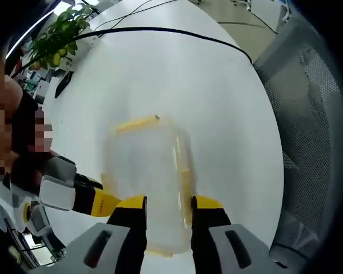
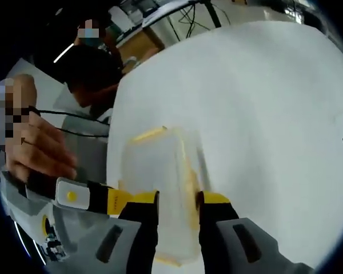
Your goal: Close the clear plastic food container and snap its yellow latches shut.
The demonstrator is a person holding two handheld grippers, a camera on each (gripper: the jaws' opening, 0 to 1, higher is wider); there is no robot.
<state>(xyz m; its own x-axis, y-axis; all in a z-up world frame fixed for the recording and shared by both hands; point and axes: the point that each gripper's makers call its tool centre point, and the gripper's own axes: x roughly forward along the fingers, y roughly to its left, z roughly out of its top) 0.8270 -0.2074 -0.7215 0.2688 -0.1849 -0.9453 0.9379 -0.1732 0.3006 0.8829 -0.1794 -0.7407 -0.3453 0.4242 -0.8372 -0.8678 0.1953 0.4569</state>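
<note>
Left gripper view:
Own tongs: left gripper [image 1: 168,206], black jaws with yellow tips, straddles the near end of the clear rectangular plastic food container [image 1: 150,177]. Jaws look set against its walls, so gripping it; blur keeps me from confirming contact.
Container position: on the round white table [image 1: 177,74], just ahead of the jaws, long axis running away from camera.
Latches: yellow latch strip [image 1: 138,123] at the far end; a second yellow edge runs down the right side by the right jaw. Too smeared to say whether either is snapped.
Other tool: right gripper [image 1: 111,204], yellow-tipped with a grey-white body, comes in from the left and sits at the container's near-left corner, probably to brace it.
Background: black cable [image 1: 177,33] across the far table, green potted plant [image 1: 60,37] far left, grey mesh office chair [image 1: 314,114] right.

Right gripper view:
Own tongs: right gripper [image 2: 178,201], jaws either side of the container's [image 2: 160,171] near end, apparently clamped on it; contact blurred.
Latches: yellow latch [image 2: 150,134] at the far end, yellow edge along the right wall.
Other tool: left gripper [image 2: 121,200] enters from the left, touching or just beside the near-left corner.
Hand: a person's hand [image 2: 37,145] behind that tool, holding it.
Why both hold: my read is two-sided steadying so a latch can be pressed without the container sliding.
</note>
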